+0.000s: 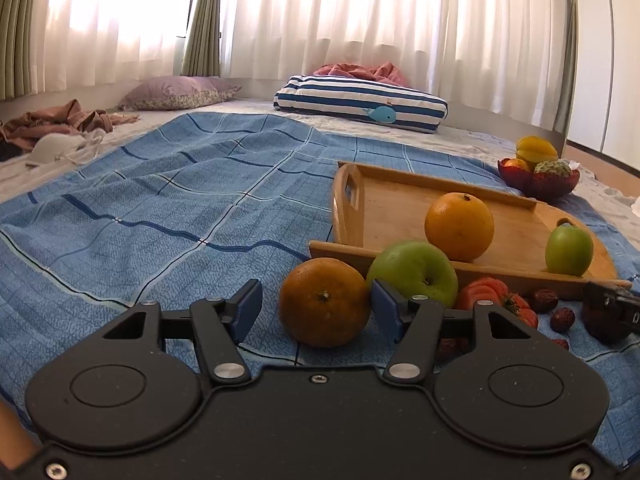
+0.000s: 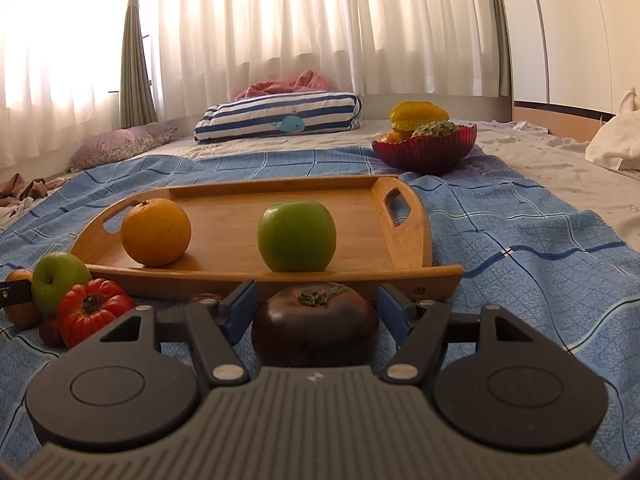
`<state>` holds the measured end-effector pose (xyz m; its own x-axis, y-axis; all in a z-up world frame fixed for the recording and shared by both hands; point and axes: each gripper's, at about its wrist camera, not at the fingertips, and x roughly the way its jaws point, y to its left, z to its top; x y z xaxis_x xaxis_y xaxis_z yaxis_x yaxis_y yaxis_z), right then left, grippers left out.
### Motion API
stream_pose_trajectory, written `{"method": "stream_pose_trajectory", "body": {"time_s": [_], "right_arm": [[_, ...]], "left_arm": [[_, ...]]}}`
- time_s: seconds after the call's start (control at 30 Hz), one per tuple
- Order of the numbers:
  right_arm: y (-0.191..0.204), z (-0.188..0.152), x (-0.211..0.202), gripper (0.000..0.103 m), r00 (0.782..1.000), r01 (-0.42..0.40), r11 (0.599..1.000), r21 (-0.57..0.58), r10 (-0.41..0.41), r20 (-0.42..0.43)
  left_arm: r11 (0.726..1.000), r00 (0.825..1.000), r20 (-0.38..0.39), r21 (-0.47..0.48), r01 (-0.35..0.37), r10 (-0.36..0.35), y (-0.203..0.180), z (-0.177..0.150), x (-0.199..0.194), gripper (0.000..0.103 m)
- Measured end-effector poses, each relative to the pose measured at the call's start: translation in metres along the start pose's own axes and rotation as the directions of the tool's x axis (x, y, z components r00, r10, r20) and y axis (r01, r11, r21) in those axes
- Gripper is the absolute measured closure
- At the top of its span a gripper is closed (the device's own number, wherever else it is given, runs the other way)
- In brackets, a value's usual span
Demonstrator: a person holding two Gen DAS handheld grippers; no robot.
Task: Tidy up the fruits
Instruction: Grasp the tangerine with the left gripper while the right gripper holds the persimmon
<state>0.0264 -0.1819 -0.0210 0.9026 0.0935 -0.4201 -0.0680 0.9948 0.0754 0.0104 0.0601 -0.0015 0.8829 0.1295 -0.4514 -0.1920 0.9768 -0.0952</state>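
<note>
A wooden tray (image 1: 384, 208) (image 2: 352, 216) lies on a blue checked cloth and holds an orange (image 1: 459, 226) (image 2: 156, 231) and a green apple (image 1: 569, 250) (image 2: 297, 235). My left gripper (image 1: 316, 304) is open around a darker orange (image 1: 325, 302) on the cloth, its right finger touching it. A second green apple (image 1: 414, 272) (image 2: 56, 280), a red ribbed tomato (image 1: 496, 298) (image 2: 92, 308) and small dark red dates (image 1: 562, 319) lie beside it. My right gripper (image 2: 316, 308) is open around a dark purple tomato (image 2: 316, 324) in front of the tray.
A red glass bowl (image 1: 552, 184) (image 2: 428, 156) with a starfruit and other fruit stands behind the tray. A striped whale pillow (image 1: 360, 102) (image 2: 280, 118), a purple pillow (image 1: 176, 92) and crumpled clothes (image 1: 60, 122) lie further back by the curtains.
</note>
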Motion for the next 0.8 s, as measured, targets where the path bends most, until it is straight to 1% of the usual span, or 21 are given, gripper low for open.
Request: {"method": "stream_pose_trajectory", "body": {"time_s": [0.13,0.37,0.43,0.53,0.67,0.8], "right_arm": [[0.001,0.000,0.002,0.031,1.000,-0.003,1.000,-0.008,0.003,-0.011],[0.001,0.000,0.001,0.032,1.000,-0.002,1.000,-0.007,0.002,-0.011],[0.001,0.000,0.001,0.032,1.000,-0.001,1.000,-0.008,0.001,-0.011],[0.001,0.000,0.001,0.032,1.000,-0.001,1.000,-0.007,0.001,-0.011],[0.001,0.000,0.001,0.033,1.000,-0.002,1.000,-0.006,0.002,-0.012],[0.001,0.000,0.001,0.033,1.000,-0.001,1.000,-0.007,0.001,-0.011]], "left_arm": [[0.999,1.000,-0.018,-0.038,0.019,-0.020,0.005,0.000,0.000,0.046],[0.999,1.000,-0.015,-0.040,0.019,-0.020,0.005,-0.004,-0.007,0.047],[0.999,1.000,-0.010,-0.029,0.014,-0.014,0.004,-0.006,-0.010,0.046],[1.000,0.999,-0.024,-0.017,0.026,-0.027,0.004,-0.008,-0.008,0.042],[0.998,0.998,-0.040,-0.055,0.036,-0.038,0.008,-0.006,0.000,0.041],[0.996,0.997,-0.045,-0.071,0.057,-0.060,0.013,-0.006,0.002,0.042]]}}
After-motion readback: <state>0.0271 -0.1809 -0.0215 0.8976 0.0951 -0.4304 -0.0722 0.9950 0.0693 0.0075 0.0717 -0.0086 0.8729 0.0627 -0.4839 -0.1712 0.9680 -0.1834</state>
